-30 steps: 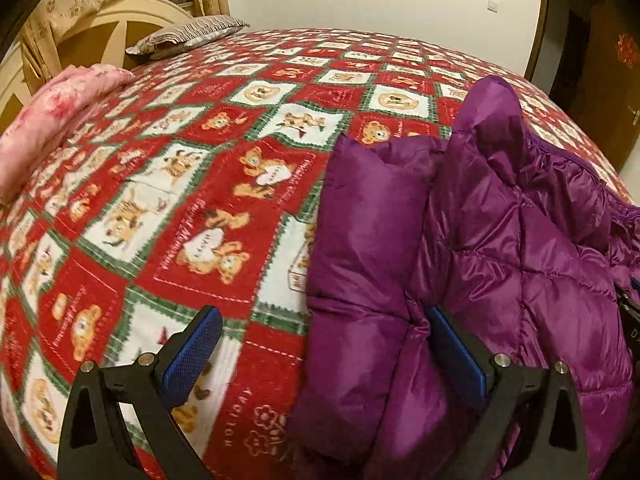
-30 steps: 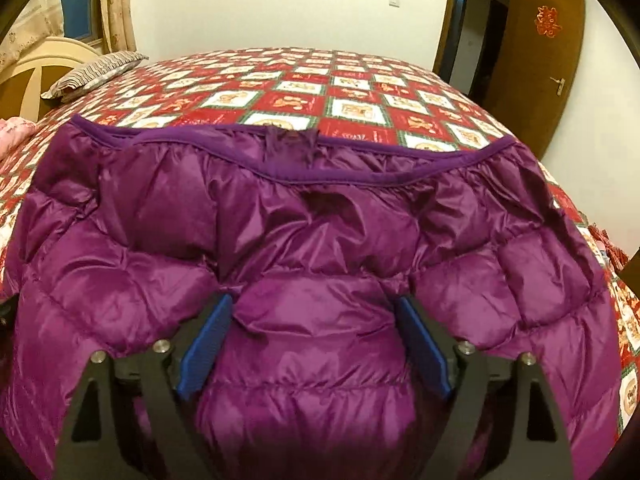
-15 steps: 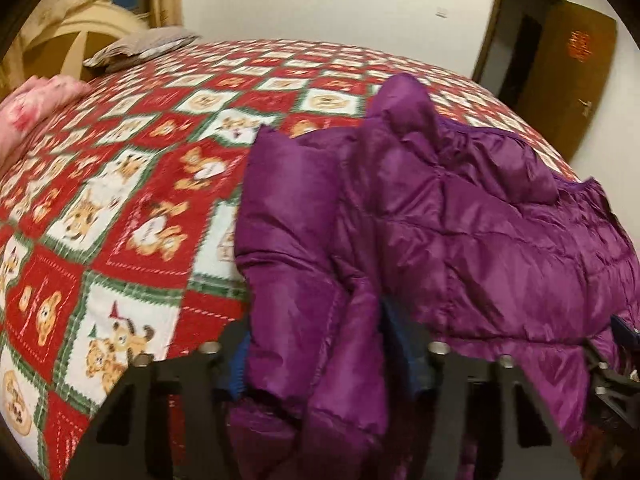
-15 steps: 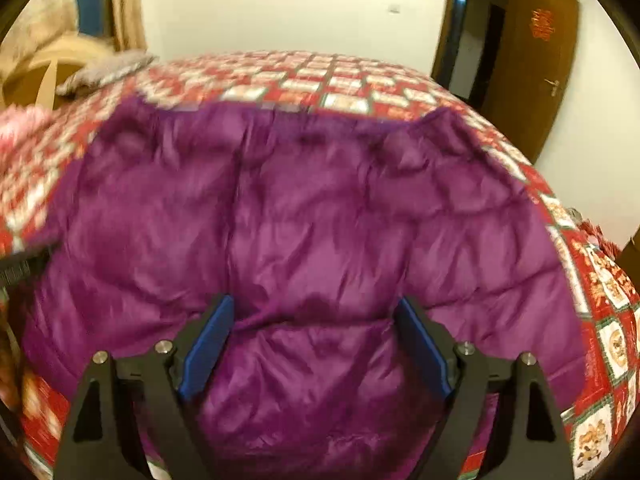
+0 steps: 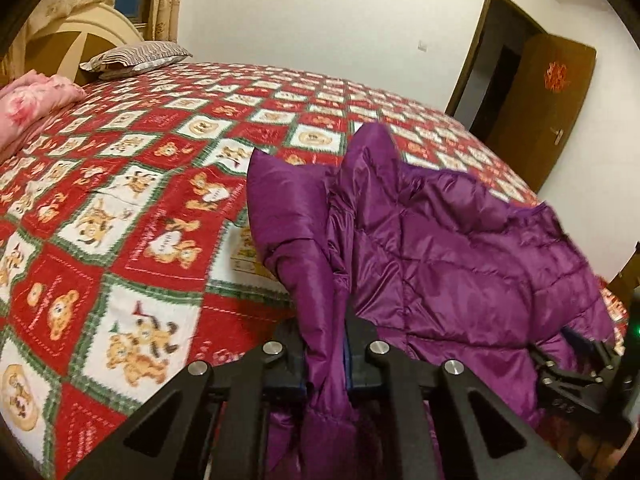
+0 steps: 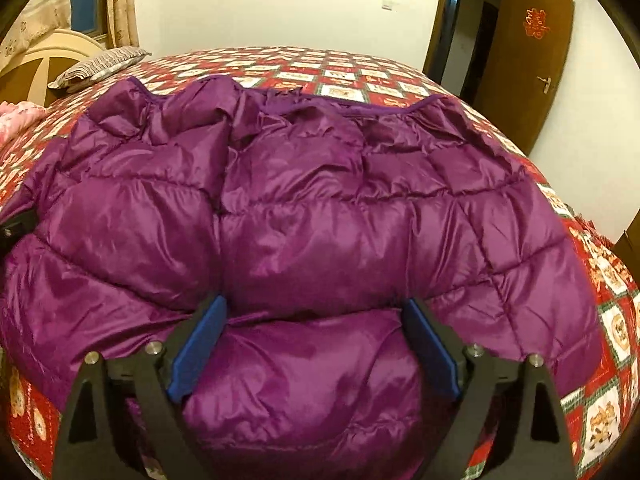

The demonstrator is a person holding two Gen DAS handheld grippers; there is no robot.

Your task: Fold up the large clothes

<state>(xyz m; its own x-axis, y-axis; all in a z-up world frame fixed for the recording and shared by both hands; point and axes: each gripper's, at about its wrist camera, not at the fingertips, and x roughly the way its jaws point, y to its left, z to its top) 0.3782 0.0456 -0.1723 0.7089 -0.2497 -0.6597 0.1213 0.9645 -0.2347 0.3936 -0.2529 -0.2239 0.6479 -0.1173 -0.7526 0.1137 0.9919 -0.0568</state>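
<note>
Purple puffer jacket (image 6: 320, 216) spread on bed, left side gathered up.
Left gripper (image 5: 326, 356) closing, a fold of jacket edge pinched between its jaws; right gripper (image 6: 316, 344) spread wide over the near hem – fabric between the pads, not clamped. Beyond – red teddy-bear quilt (image 5: 132, 184), pink blanket (image 5: 28, 108), striped pillow (image 5: 132, 54), cream headboard (image 5: 80, 36), white wall (image 5: 320, 12), brown door (image 6: 520, 60) ajar.

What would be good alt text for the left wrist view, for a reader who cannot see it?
The left gripper is closing on a pinched fold of a purple puffer jacket that lies on a bed with a red teddy-bear quilt. A striped pillow lies at the far end, and a brown door stands open.
</note>
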